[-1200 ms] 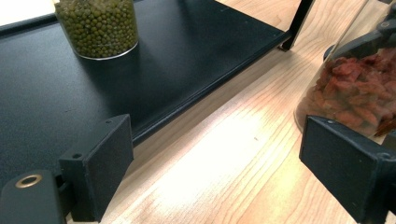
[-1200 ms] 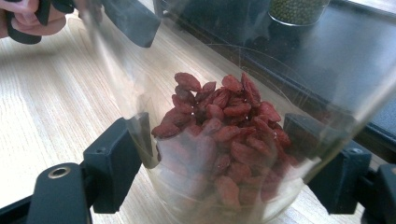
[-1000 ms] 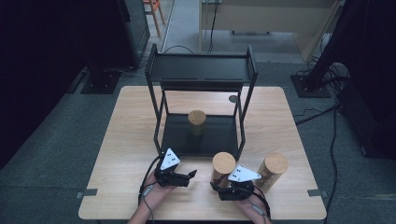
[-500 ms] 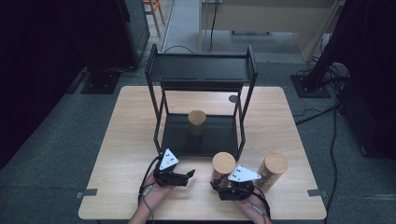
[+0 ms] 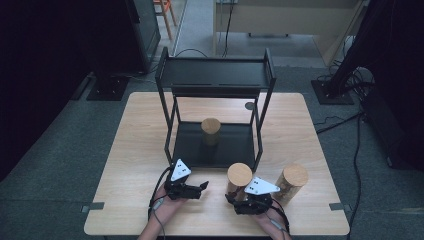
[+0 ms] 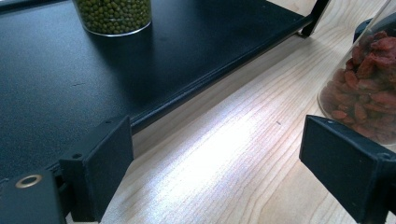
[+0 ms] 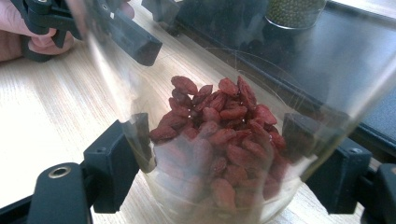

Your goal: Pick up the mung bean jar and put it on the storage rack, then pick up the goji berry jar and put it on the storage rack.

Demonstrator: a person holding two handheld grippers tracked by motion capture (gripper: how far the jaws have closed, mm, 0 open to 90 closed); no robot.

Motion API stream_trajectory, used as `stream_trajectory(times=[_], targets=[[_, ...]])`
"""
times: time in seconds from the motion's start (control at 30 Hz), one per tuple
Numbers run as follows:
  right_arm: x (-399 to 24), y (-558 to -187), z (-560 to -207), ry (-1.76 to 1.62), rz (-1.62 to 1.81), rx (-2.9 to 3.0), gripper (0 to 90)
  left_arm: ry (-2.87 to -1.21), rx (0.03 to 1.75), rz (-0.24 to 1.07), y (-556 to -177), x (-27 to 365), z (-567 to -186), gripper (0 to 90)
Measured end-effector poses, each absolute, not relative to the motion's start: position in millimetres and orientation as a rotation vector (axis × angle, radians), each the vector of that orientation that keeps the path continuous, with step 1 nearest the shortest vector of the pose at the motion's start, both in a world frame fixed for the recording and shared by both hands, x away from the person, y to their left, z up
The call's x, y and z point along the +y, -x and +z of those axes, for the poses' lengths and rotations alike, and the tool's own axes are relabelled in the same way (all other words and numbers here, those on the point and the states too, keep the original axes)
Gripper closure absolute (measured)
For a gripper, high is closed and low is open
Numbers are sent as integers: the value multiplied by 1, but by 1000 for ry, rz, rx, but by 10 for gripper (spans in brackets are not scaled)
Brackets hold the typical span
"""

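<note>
Holding the jar of red berries [image 7: 219, 154] between its jaws, my right gripper [image 5: 239, 194] has it tilted on the wooden table [image 5: 130, 165], just in front of the black shelf rack [image 5: 215, 75]. My left gripper [image 5: 201, 187] sits beside it, jaws wide with nothing between them, pointing at the rack's lower tray [image 6: 56, 74]. A jar of green beans [image 6: 113, 15] stands on that tray. Another cork-lidded jar [image 5: 291, 181] stands to the right. Grey carpet [image 5: 55, 150] and loose cables [image 5: 345, 120] surround the table.
</note>
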State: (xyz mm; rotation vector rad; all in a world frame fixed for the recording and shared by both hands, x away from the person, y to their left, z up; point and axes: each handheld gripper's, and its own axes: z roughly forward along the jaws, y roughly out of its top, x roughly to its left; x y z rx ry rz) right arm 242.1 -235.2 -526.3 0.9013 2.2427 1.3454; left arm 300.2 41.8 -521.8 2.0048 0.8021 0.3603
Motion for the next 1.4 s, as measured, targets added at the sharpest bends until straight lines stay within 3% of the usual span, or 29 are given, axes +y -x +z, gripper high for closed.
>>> stream_trajectory(times=[1.4], targets=[[-236, -241, -497, -913, 1434, 2171, 237, -2116, 813, 398, -302, 30, -524, 103]])
